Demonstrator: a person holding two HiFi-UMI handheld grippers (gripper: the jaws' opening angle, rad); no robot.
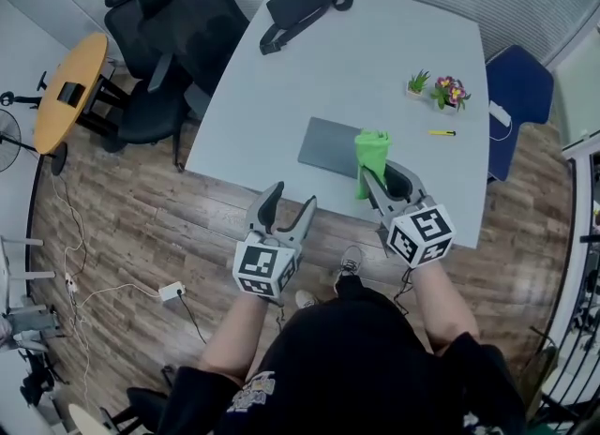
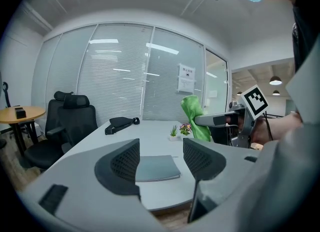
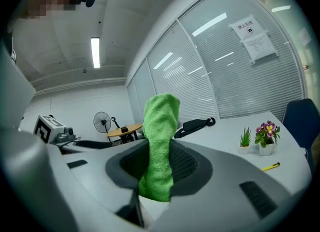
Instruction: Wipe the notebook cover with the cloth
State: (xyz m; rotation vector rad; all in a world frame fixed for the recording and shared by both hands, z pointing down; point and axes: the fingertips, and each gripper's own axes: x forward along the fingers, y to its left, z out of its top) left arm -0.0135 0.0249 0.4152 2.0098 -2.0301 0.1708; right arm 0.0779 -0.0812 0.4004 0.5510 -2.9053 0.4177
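A grey notebook [image 1: 330, 146] lies flat near the front edge of the pale table [image 1: 375, 58]; the left gripper view shows the notebook [image 2: 156, 168] between the jaws, farther off. My right gripper [image 1: 375, 180] is shut on a green cloth [image 1: 370, 159], which sticks up from its jaws over the notebook's right end. The cloth [image 3: 159, 146] fills the jaws in the right gripper view. My left gripper [image 1: 289, 206] is open and empty, held off the table's front edge, left of the right gripper.
On the table are a black bag [image 1: 300, 9] at the far side, two small potted plants [image 1: 437, 89] and a yellow pen [image 1: 442, 132] to the right. Black office chairs [image 1: 169, 39] stand left, a blue chair [image 1: 517, 86] right. Wooden floor [image 1: 141, 227] lies below.
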